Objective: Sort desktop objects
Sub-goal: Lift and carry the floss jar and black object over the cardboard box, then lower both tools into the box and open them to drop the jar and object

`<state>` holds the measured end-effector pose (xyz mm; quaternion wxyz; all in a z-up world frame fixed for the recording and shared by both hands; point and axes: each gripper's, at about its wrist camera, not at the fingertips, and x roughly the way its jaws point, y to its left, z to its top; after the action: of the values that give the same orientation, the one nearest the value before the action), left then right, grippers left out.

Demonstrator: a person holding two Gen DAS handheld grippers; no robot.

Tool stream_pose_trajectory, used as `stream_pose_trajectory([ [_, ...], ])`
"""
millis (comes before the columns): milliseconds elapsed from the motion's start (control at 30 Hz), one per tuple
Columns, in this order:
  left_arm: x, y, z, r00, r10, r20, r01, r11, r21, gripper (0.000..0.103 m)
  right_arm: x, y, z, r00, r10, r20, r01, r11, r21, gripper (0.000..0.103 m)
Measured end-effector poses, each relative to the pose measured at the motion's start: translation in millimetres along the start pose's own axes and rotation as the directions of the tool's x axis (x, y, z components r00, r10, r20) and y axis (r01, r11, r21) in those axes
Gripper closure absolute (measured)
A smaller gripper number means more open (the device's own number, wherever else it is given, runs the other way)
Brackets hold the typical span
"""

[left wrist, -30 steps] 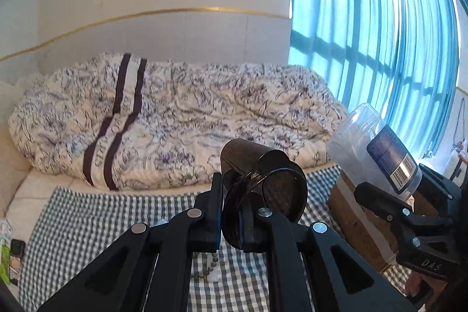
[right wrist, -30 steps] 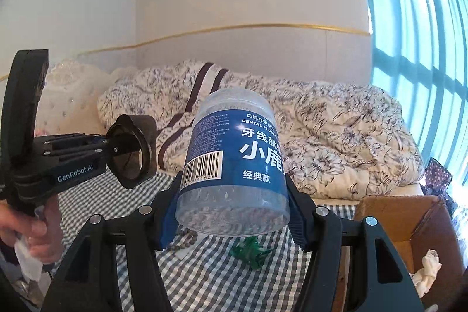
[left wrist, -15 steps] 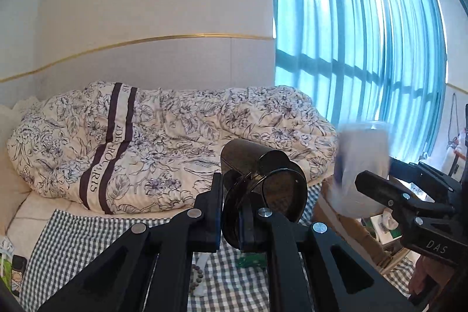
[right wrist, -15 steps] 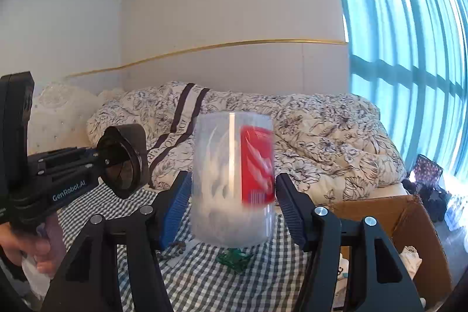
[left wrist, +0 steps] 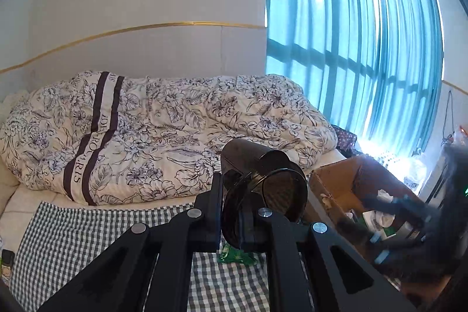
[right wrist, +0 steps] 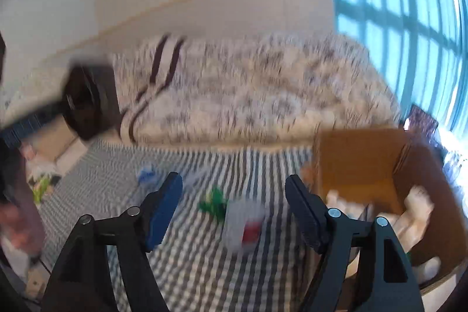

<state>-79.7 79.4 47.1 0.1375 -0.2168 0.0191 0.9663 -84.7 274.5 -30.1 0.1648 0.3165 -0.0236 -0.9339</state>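
Left claw [left wrist: 239, 212] clamps a dark cylindrical plastic cup; right claw [right wrist: 232, 195] stands wide open with nothing between its blue-padded fingers [right wrist: 163, 206].

Held up above the green-and-white checked cloth [left wrist: 73, 236], the dark cylindrical plastic cup [left wrist: 257, 189] lies tilted on its side between the left claw's black fingers, its round end facing the camera. In the blurred right wrist view a clear plastic jar with a red label [right wrist: 244, 225] sits on the checked cloth, just beside a small green toy [right wrist: 215, 201] and near the open brown cardboard box [right wrist: 356, 160], which holds pale items too blurred to name. A floral quilt with dark stripes [left wrist: 163, 130] lies on the bed behind, beside blue curtains [left wrist: 351, 48].
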Motion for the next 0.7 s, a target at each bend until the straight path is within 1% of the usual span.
stream_pose_trajectory([
  [67, 4.4, -1.1, 0.4, 1.0, -0.005, -0.005, 0.005, 1.0, -0.001, 0.095, 27.9, -0.7, -13.4, 0.994, 0.041, -0.099, -0.04, 0.999, 0.007, 0.03],
  [100, 6.6, -2.5, 0.7, 1.0, -0.006, -0.007, 0.006, 1.0, 0.001, 0.095, 38.1, 0.4, -18.8, 0.991, 0.033, -0.127, -0.035, 0.999, -0.007, 0.03],
  [133, 8.5, -3.9, 1.2, 1.0, -0.006, -0.009, 0.006, 1.0, 0.004, 0.095, 49.3, 3.2, -24.2, 0.988, 0.007, -0.157, -0.012, 0.999, -0.034, 0.03],
  [200, 12.8, -5.7, 2.7, 1.0, -0.007, -0.015, 0.007, 1.0, 0.01, 0.095, 74.6, 6.8, -32.1, 0.973, -0.052, -0.226, 0.031, 0.995, -0.094, 0.03],
  [267, 17.2, -6.1, 4.7, 1.0, -0.004, -0.015, 0.004, 1.0, 0.014, 0.095, 91.0, 3.6, -37.0, 0.962, -0.082, -0.259, 0.061, 0.994, -0.088, 0.03],
  [400, 32.4, -4.3, 7.2, 1.0, 0.003, -0.023, -0.003, 1.0, 0.009, 0.095, 127.8, -19.5, -43.0, 0.933, -0.1, -0.345, 0.107, 0.994, 0.001, 0.03],
  [467, 43.2, -2.6, 7.1, 0.999, 0.005, -0.036, -0.005, 1.0, 0.002, 0.095, 145.7, -27.8, -43.7, 0.92, -0.143, -0.366, 0.151, 0.988, -0.007, 0.03],
  [500, 48.5, -1.6, 7.1, 0.999, 0.007, -0.042, -0.007, 1.0, -0.001, 0.095, 153.9, -32.0, -42.2, 0.916, -0.154, -0.369, 0.166, 0.986, 0.0, 0.03],
  [567, 58.9, 1.8, 7.3, 0.999, 0.01, -0.053, -0.01, 1.0, -0.006, 0.095, 171.4, -41.4, -37.0, 0.915, -0.149, -0.374, 0.179, 0.983, 0.047, 0.03],
  [600, 64.5, 3.6, 7.3, 0.998, 0.011, -0.059, -0.012, 1.0, -0.007, 0.095, 179.0, -44.3, -35.5, 0.911, -0.152, -0.382, 0.189, 0.98, 0.059, 0.03],
  [633, 69.3, 5.3, 7.4, 0.998, 0.013, -0.063, -0.014, 1.0, -0.008, 0.095, 189.3, -46.1, -35.2, 0.903, -0.159, -0.4, 0.201, 0.978, 0.064, 0.03],
  [667, 73.8, 6.7, 7.7, 0.998, 0.014, -0.068, -0.015, 1.0, -0.009, 0.095, 201.0, -45.5, -35.4, 0.889, -0.172, -0.424, 0.212, 0.976, 0.049, 0.03],
  [700, 78.6, 8.1, 8.1, 0.997, 0.013, -0.075, -0.014, 1.0, -0.012, 0.095, 208.8, -44.8, -36.5, 0.883, -0.187, -0.432, 0.22, 0.975, 0.028, 0.03],
])
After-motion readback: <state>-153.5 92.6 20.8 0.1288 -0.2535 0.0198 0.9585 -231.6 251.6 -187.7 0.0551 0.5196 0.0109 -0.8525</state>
